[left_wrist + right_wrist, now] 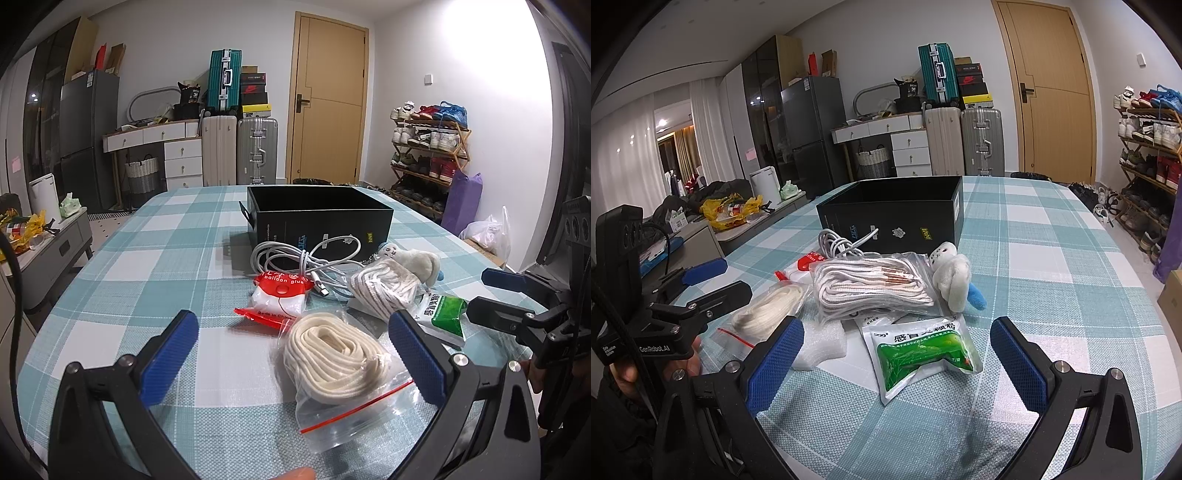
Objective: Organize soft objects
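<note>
The red-and-white packet (279, 297) on the table reads "balloon glue" across its top and "Made in China" along its lower edge. The green-and-white sachet (921, 356) carries large Chinese characters, beginning "感冒"; the small print is illegible. The left gripper (718, 278) housing is marked "GenRobot.AI". The black box (897, 212) bears a yellow logo, too small to read.

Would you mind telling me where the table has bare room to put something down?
Bare tablecloth lies left of the black box and balloon glue packet, and right of the plush toy and green sachet. Directly before the box it is crowded.
</note>
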The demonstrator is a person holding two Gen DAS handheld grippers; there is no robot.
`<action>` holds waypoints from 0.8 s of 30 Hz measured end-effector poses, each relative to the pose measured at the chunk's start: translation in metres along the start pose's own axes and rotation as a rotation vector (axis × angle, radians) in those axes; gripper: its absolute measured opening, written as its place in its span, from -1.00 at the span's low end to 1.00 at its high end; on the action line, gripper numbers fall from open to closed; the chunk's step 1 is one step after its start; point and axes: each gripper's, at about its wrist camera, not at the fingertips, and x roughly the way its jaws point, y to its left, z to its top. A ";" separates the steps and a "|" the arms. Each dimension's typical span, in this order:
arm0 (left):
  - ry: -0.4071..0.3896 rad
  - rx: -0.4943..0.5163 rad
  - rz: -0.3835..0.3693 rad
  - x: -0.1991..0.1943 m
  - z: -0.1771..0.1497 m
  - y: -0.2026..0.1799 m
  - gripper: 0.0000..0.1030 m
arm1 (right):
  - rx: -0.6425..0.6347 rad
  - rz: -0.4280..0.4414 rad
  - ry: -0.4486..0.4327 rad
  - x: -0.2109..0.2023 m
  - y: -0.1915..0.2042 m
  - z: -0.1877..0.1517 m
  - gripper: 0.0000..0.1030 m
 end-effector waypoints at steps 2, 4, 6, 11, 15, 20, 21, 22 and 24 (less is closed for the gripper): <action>-0.001 0.000 -0.001 0.000 0.000 0.000 1.00 | 0.000 0.001 0.000 0.000 0.000 0.000 0.99; -0.001 -0.002 -0.001 0.000 -0.001 0.000 1.00 | -0.001 0.000 0.000 0.000 0.001 0.000 0.99; -0.002 -0.002 0.000 0.000 0.000 0.000 1.00 | 0.000 0.001 0.001 0.000 0.000 0.000 0.99; -0.001 -0.001 0.000 0.000 -0.001 -0.001 1.00 | 0.001 0.001 0.000 0.000 0.000 0.000 0.99; 0.000 0.002 0.000 0.000 0.000 -0.001 1.00 | -0.001 0.003 0.004 0.001 0.001 0.000 0.99; 0.001 0.006 0.002 0.000 0.000 -0.001 1.00 | -0.004 0.006 0.003 0.001 0.002 -0.001 0.99; 0.001 0.006 0.001 0.000 -0.001 -0.001 1.00 | -0.004 0.007 0.004 0.001 0.002 -0.001 0.99; 0.002 0.007 0.001 0.000 -0.001 -0.001 1.00 | -0.004 0.006 0.004 0.001 0.002 -0.001 0.99; 0.003 0.010 0.002 0.000 -0.001 -0.001 1.00 | -0.004 0.007 0.004 0.001 0.003 -0.001 0.99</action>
